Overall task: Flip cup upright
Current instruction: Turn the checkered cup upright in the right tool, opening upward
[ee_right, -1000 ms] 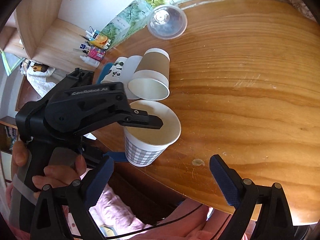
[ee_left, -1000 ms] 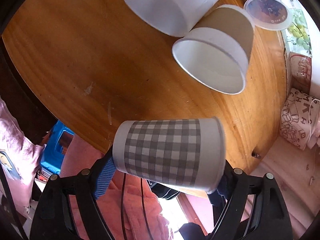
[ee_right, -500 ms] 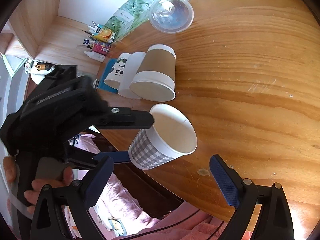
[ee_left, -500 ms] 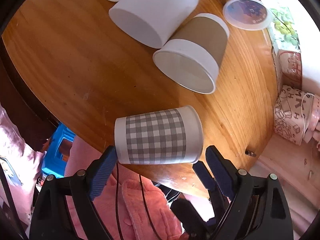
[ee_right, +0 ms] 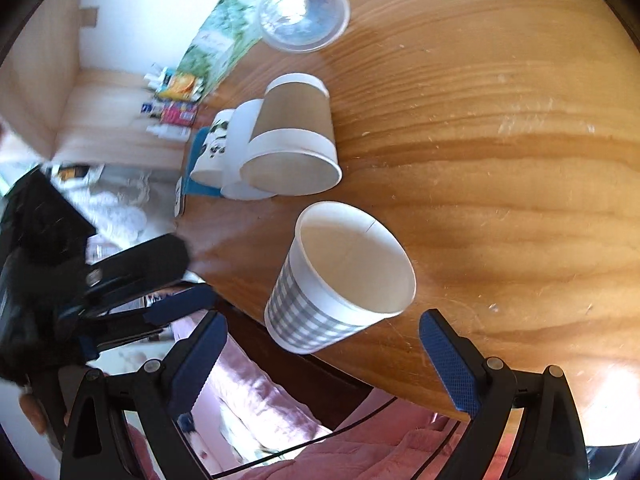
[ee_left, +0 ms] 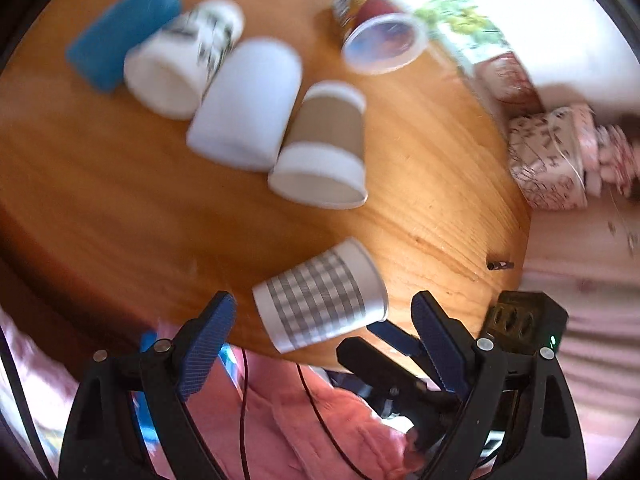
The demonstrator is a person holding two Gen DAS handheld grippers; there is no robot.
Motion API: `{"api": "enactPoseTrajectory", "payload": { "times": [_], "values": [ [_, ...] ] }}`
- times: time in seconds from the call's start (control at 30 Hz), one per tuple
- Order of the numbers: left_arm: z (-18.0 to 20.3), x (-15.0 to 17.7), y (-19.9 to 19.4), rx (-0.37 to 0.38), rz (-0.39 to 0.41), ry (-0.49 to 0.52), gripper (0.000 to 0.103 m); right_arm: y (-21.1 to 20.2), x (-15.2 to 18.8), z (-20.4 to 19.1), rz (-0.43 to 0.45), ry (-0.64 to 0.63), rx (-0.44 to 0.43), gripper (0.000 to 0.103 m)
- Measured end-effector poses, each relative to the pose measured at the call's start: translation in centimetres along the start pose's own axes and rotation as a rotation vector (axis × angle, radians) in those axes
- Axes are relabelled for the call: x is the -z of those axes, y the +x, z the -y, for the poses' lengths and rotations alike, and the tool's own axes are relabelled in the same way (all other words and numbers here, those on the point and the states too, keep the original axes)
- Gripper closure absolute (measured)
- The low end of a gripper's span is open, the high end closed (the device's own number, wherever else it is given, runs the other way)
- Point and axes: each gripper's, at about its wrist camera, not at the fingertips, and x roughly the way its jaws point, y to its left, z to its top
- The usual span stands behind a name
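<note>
A grey-checked white paper cup [ee_left: 320, 294] [ee_right: 340, 276] stands upright, mouth up, near the front edge of the round wooden table [ee_left: 120, 184] [ee_right: 500, 140]. My left gripper [ee_left: 324, 320] is open, its fingers apart on either side of the cup and not touching it. It also shows in the right wrist view [ee_right: 160, 280], left of the cup. My right gripper [ee_right: 320, 340] is open and empty, just short of the cup.
Several cups lie on their sides behind: a brown-sleeved one [ee_left: 324, 148] [ee_right: 292, 140], a plain white one [ee_left: 248, 104], a black-patterned one [ee_left: 184, 60] and a blue one [ee_left: 120, 32]. A clear lidded cup [ee_left: 376, 36] [ee_right: 304, 14] lies farther back. Pink cloth [ee_left: 320, 420] is below the table edge.
My left gripper opened, let go of the checked cup and pulled back from it. The cup now stands free on the table. The left wrist view is blurred by motion.
</note>
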Motion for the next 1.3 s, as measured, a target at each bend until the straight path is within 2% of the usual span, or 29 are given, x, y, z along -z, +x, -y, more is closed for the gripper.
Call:
{"api": "enactPoseTrajectory", "payload": {
  "times": [0.17,0.4,0.6,0.73,1.0,1.13,1.3],
  "values": [
    [0.0,-0.1,-2.3,0.013,0.112,0.184,0.012,0.5,0.8,0.0,0.061,0.132,-0.002,0.005],
    [-0.8,0.6,-4.8,-0.021,0.316,0.435,0.012,1.4,2.1,-0.6,0.177,0.283,0.027,0.005],
    [-2.2,0.6,-6.0,-0.033,0.488,0.545,0.012,1.4,2.9,-2.0,0.333,0.328,0.147,0.005],
    [-3.3,0.6,-6.7,-0.034,0.593,0.597,0.012,1.5,2.9,-2.7,0.386,0.346,0.214,0.005],
    [-3.6,1.7,-6.5,-0.108,0.702,0.840,0.012,2.3,3.0,-3.0,0.482,0.376,0.302,0.005],
    [-3.8,1.9,-6.1,-0.117,0.689,0.910,0.012,2.6,2.9,-3.4,0.516,0.372,0.344,0.005],
    [-4.0,1.6,-5.9,-0.138,0.684,0.953,0.012,2.9,2.4,-3.9,0.546,0.351,0.387,0.016]
  ]
}}
